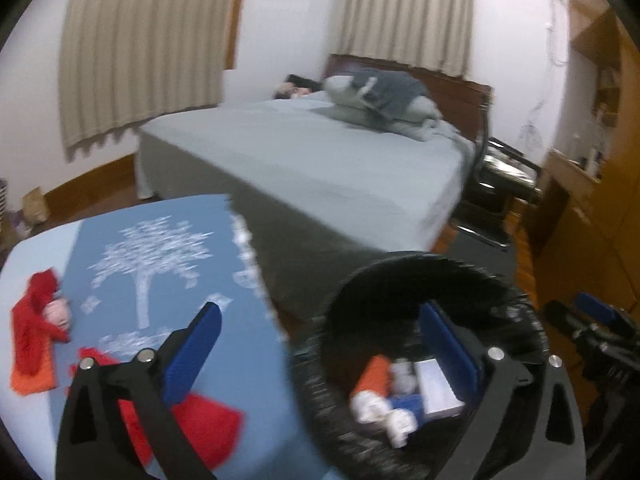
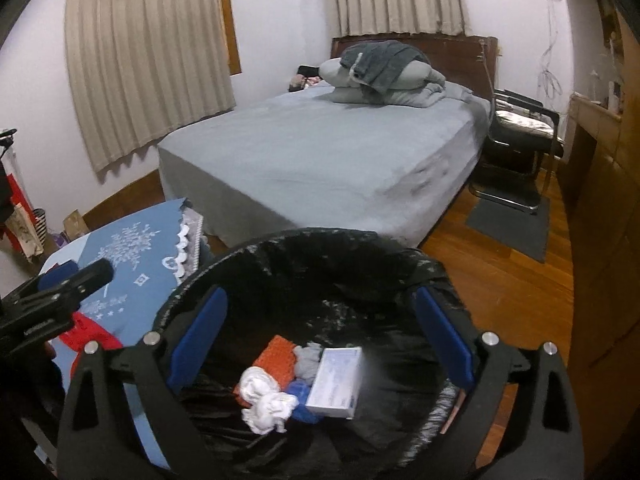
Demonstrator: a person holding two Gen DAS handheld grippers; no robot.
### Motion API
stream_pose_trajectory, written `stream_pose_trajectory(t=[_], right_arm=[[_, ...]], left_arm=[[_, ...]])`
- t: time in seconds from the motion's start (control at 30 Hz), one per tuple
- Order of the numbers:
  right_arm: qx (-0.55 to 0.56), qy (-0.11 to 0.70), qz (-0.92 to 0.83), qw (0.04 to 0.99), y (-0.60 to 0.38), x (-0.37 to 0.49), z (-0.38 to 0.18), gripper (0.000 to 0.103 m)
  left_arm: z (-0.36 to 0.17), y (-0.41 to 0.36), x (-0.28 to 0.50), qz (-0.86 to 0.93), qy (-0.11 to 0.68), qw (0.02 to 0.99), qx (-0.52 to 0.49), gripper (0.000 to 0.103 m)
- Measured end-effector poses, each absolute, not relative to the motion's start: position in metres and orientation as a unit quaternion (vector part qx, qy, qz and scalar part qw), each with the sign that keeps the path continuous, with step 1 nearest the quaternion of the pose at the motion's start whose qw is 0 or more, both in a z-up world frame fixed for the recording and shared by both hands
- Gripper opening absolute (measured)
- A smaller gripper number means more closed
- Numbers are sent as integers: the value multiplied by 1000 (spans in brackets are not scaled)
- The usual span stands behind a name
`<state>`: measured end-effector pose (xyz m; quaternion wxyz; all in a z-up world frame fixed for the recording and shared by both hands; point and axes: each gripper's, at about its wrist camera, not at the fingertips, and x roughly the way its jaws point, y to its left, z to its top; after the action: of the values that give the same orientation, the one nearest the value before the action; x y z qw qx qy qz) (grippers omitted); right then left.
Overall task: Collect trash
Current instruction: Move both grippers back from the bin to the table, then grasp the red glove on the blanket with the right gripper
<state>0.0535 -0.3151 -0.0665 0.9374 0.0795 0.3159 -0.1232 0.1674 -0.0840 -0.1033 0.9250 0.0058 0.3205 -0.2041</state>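
A bin with a black liner (image 2: 320, 240) stands beside a table spread with a blue cloth (image 2: 132, 240). In the bin lie a white box (image 2: 336, 380), crumpled white tissue (image 2: 264, 400), an orange piece (image 2: 280, 356) and a grey wad (image 2: 308, 360). My right gripper (image 2: 322, 300) hangs open over the bin with nothing between its fingers. My left gripper (image 1: 320, 320) is open too, one finger over the table, the other over the bin (image 1: 400, 264). Red cloths (image 1: 36, 320), a pink lump (image 1: 58, 314) and an orange cloth (image 1: 32, 384) lie on the table (image 1: 240, 340).
A grey-sheeted bed (image 2: 320, 148) with piled bedding fills the middle of the room. A black chair (image 2: 520, 136) and a dark mat (image 2: 508, 228) sit on the wooden floor to its right, by wooden cabinets (image 2: 600, 240). Bags (image 2: 24, 224) stand by the left wall.
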Motion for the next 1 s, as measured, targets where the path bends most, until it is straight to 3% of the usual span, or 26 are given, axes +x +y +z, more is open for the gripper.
stream_pose_trajectory(t=[0.53,1.0], right_arm=[[44,325,63,942,-161,120,-72,94],[7,346,117,931,-79,146,-112,94]], left_arm=[[-136,109,154,-13,336,942,-13,97],[-157,159,153,8,342,939,-27,97]])
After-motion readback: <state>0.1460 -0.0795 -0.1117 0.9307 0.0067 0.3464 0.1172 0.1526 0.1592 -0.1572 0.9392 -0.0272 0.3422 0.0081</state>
